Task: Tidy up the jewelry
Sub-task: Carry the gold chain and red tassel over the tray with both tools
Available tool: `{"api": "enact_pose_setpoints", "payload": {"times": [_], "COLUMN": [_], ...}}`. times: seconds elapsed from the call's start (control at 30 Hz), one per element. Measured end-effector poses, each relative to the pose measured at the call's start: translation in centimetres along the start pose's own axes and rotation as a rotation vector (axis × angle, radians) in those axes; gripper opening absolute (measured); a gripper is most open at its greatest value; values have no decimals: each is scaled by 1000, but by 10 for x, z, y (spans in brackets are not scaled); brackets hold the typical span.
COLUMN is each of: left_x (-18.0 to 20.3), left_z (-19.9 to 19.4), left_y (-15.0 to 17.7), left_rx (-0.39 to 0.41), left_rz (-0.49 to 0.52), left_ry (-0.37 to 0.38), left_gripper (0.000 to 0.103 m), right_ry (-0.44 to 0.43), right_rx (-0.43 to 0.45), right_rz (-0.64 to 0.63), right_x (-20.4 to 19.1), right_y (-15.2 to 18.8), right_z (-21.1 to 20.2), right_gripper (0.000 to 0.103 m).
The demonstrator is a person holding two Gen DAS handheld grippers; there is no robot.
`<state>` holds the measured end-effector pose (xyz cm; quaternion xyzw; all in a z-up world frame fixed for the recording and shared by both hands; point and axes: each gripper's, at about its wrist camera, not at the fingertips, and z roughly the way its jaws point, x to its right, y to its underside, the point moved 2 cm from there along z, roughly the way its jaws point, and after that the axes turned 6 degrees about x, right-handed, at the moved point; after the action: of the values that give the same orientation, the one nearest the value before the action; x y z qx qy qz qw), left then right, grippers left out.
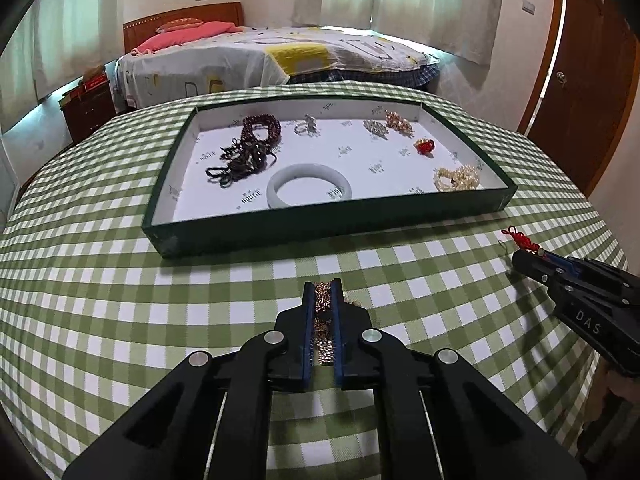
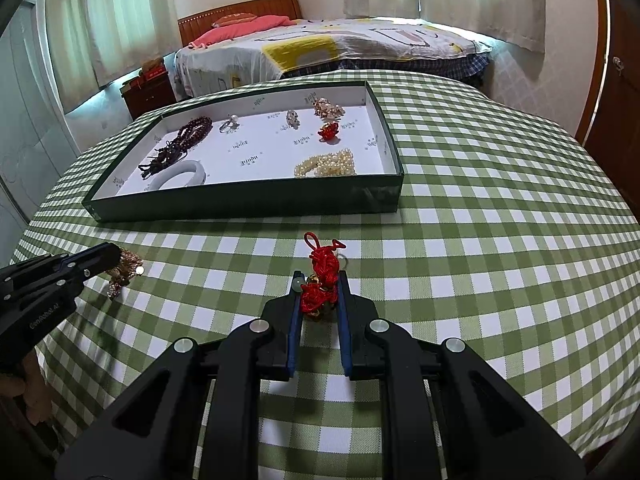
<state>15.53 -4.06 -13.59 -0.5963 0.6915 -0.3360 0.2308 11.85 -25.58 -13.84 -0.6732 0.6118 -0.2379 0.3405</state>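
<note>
My left gripper (image 1: 322,286) is shut on a gold chain piece (image 1: 322,322) just above the green checked tablecloth, in front of the dark green tray (image 1: 256,232). It also shows in the right wrist view (image 2: 114,258) with the gold chain (image 2: 126,270) hanging from it. My right gripper (image 2: 320,278) is shut on a red knotted cord charm (image 2: 320,284) over the cloth; it also shows in the left wrist view (image 1: 520,256) with the charm (image 1: 520,240) sticking out. The tray holds dark bead strands (image 1: 250,148), a white bangle (image 1: 310,190), a ring (image 1: 306,126), pearls (image 1: 456,178), and small brooches.
The table with the checked cloth (image 2: 480,240) fills the foreground; its edge curves down at the right and left. Behind it stand a bed (image 1: 260,56), a small dark nightstand (image 1: 90,108) and a wooden door (image 1: 588,80) at the right.
</note>
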Motion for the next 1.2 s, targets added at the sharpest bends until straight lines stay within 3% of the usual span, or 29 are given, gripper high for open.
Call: {"api": "enact_pose_setpoints", "payload": {"times": [0.6, 1.2], "left_x": [-5, -2], "left_z": [-26, -53], "left_y": [-13, -46], "left_rx": [75, 184], "left_rz": [1, -15], "left_ry": [-25, -1], "left_gripper": [8, 8], "right_ry": [-15, -56], "right_rx": [53, 127], "right_rz": [-15, -10], "right_x": [-9, -20], "right_y": [-11, -38], "right_z": [-20, -46], "right_gripper": [16, 16]}}
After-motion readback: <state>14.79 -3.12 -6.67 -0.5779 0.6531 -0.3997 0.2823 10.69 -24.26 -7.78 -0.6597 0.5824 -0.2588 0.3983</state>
